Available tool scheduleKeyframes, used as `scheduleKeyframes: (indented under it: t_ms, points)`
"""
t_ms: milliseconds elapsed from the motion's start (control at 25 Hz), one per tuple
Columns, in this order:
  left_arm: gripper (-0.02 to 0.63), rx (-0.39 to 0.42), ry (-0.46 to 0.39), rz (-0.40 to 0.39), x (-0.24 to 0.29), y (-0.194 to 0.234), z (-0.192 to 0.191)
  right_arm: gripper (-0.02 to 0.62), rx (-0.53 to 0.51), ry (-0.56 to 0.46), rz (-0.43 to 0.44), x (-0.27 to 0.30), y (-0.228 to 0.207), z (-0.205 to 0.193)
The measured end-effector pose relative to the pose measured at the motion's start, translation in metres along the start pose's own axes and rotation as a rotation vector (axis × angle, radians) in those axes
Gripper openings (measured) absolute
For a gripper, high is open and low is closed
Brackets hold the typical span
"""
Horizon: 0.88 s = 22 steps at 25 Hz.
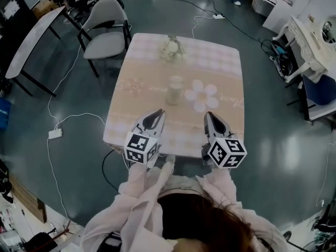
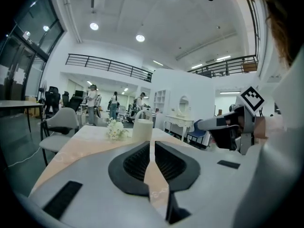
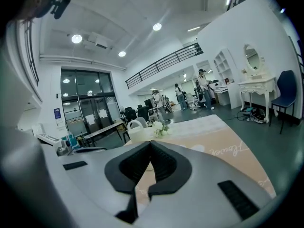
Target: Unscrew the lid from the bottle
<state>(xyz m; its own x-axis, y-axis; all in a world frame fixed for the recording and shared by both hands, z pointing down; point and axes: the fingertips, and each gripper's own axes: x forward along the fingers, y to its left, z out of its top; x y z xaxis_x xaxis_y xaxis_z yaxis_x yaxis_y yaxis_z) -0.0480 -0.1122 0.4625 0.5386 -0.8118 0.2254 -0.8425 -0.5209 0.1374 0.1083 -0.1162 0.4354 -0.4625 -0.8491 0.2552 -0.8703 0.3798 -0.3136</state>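
A pale, cream-coloured bottle (image 1: 175, 90) with its lid on stands upright near the middle of the table (image 1: 231, 62). Both grippers hover over the table's near edge, short of the bottle and apart from it. My left gripper (image 1: 159, 112) is shut and empty, pointing at the bottle from the near left. To its right, my right gripper (image 1: 208, 114) is also shut with nothing in it. In the left gripper view the bottle (image 2: 143, 129) rises just beyond the closed jaws (image 2: 151, 144), and the right gripper (image 2: 202, 124) shows at the right. The right gripper view has the bottle (image 3: 137, 133) left of its closed jaws (image 3: 150, 144).
A small bunch of white flowers (image 1: 172, 49) lies at the table's far side, behind the bottle. The cloth carries a white flower print (image 1: 202, 95) right of the bottle. A grey chair (image 1: 107, 30) stands at the far left corner. Cables (image 1: 63, 122) run over the floor.
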Motion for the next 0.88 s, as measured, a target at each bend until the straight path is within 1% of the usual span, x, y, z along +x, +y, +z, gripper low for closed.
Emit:
scheduleKeyframes:
  t_ms: [160, 200, 280, 320, 360, 440, 560, 640, 760, 880]
  points:
    - [0.050, 0.022, -0.002, -0.038, 0.022, 0.013, 0.000, 0.012, -0.018, -0.007, -0.013, 0.022, -0.008, 0.010]
    - [0.071, 0.024, 0.000, -0.048, 0.027, 0.016, -0.001, 0.012, -0.022, -0.008, -0.015, 0.027, -0.009, 0.012]
    - [0.159, 0.027, 0.013, -0.071, 0.039, 0.019, -0.006, 0.012, -0.023, -0.006, -0.023, 0.033, -0.012, 0.012]
    - [0.184, 0.030, 0.022, -0.079, 0.044, 0.020, -0.008, 0.012, -0.021, -0.004, -0.027, 0.036, -0.013, 0.012]
    - [0.193, 0.034, 0.029, -0.086, 0.050, 0.021, -0.011, 0.012, -0.017, 0.001, -0.028, 0.038, -0.014, 0.010]
    - [0.237, 0.048, 0.038, -0.095, 0.062, 0.023, -0.016, 0.012, -0.017, 0.013, -0.025, 0.041, -0.015, 0.008]
    - [0.297, 0.100, 0.045, -0.105, 0.083, 0.023, -0.027, 0.012, -0.026, 0.036, -0.014, 0.046, -0.019, 0.004]
    - [0.320, 0.139, 0.037, -0.106, 0.096, 0.024, -0.033, 0.012, -0.023, 0.047, -0.004, 0.050, -0.021, 0.003]
    - [0.343, 0.163, 0.033, -0.108, 0.117, 0.027, -0.039, 0.012, -0.018, 0.051, 0.007, 0.053, -0.022, 0.004]
    - [0.359, 0.193, 0.048, -0.087, 0.134, 0.031, -0.043, 0.012, -0.031, 0.068, 0.009, 0.054, -0.025, 0.001]
